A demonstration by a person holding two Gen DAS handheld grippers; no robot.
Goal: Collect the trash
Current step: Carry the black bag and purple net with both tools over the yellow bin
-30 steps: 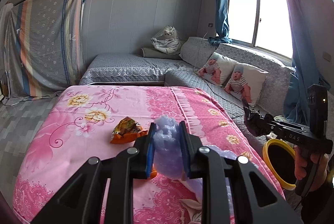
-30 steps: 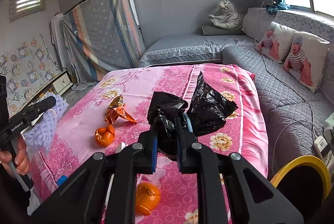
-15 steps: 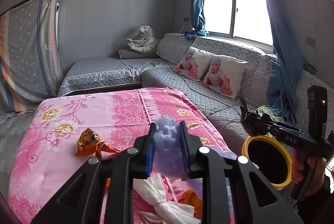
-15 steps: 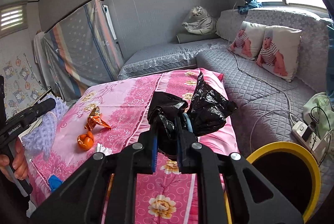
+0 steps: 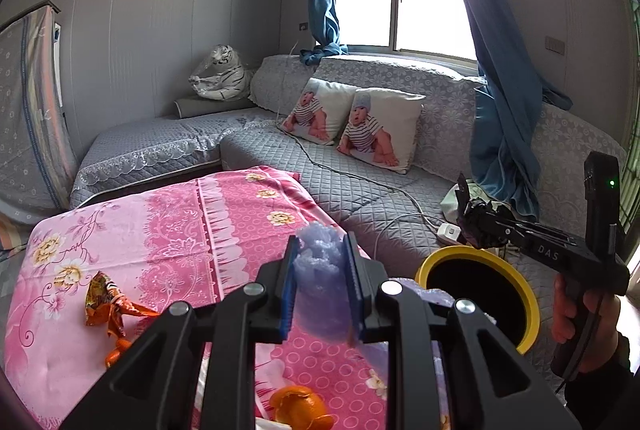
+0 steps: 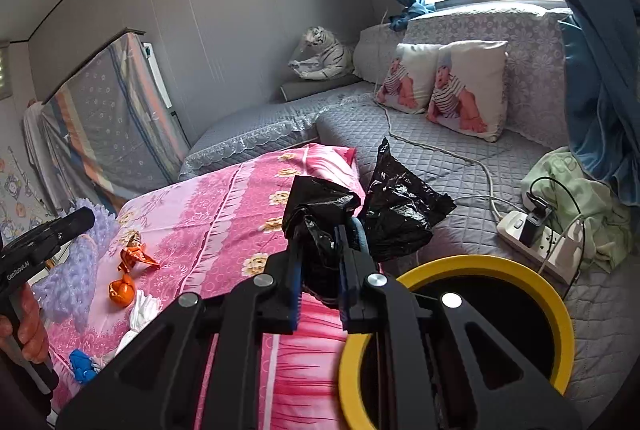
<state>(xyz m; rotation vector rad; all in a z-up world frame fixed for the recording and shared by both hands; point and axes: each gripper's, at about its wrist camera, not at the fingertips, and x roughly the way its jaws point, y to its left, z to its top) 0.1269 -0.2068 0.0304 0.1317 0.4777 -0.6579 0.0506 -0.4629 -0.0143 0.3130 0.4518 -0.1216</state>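
Already the lilac foam wad had travelled, pinched between the closed jaws of the left gripper: a second earlier it hung over the middle of the pink-covered tabletop, and now it sat above that surface's right edge, near the yellow-rimmed bin. The right gripper had swung the same way, its jaws clamped on the crumpled black bag, and the bin's rim now filled the lower right of its view. Both loads seemed close to being dropped, the black bag likely first. Left behind on the cloth lay the orange wrapper, orange peel, white tissue and a blue scrap, so more trips looked necessary.
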